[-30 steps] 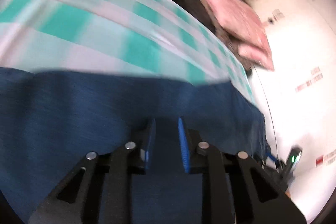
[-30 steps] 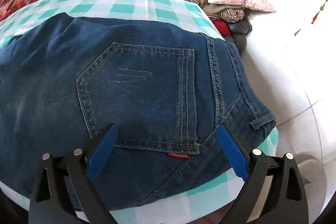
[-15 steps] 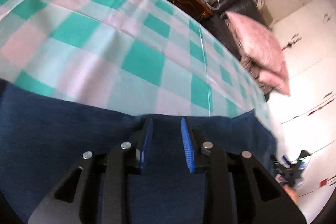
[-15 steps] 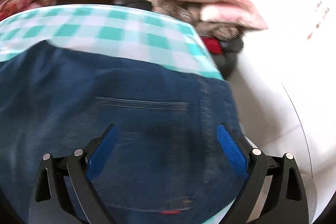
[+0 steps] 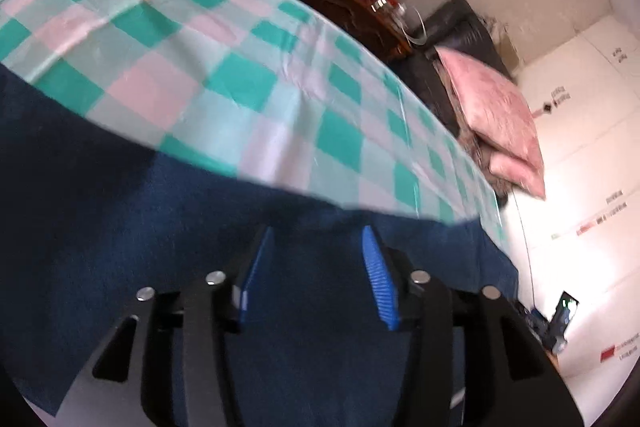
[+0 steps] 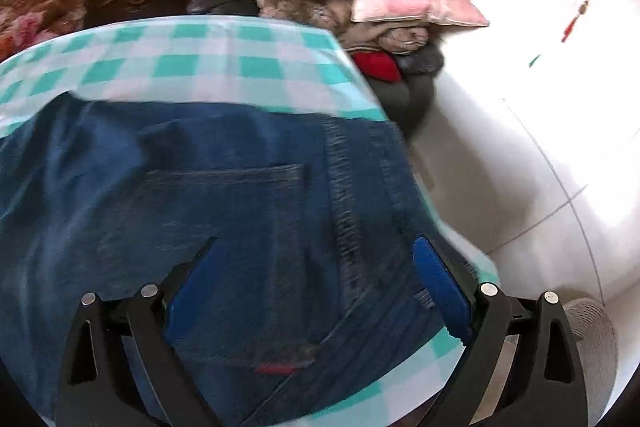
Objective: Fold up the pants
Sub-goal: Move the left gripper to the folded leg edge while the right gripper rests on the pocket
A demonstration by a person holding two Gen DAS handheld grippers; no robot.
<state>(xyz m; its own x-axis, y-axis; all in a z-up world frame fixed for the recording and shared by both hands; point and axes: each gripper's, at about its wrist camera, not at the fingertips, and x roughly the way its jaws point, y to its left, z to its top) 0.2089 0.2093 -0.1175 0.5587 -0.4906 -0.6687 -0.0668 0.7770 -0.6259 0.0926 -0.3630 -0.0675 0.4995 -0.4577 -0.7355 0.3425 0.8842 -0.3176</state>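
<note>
Lying flat across both tongs, the pants [image 6: 200, 207] run crosswise; left tongs [image 5: 316, 247] are opening, right tongs [image 6: 316, 267] released. Only the right view shows the back pocket [image 6: 224, 227].

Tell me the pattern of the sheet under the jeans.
Teal, pink and white checks on the sheet, clearest in the left wrist view.

The dark blue denim jeans [image 6: 224, 211] are lying flat on the bed, seat side up, showing a stitched back pocket with a small red tab at its lower edge and a vertical seam beside it. They are reaching to the bed's near edge and right corner, leaving the far part of the bed uncovered.
</note>
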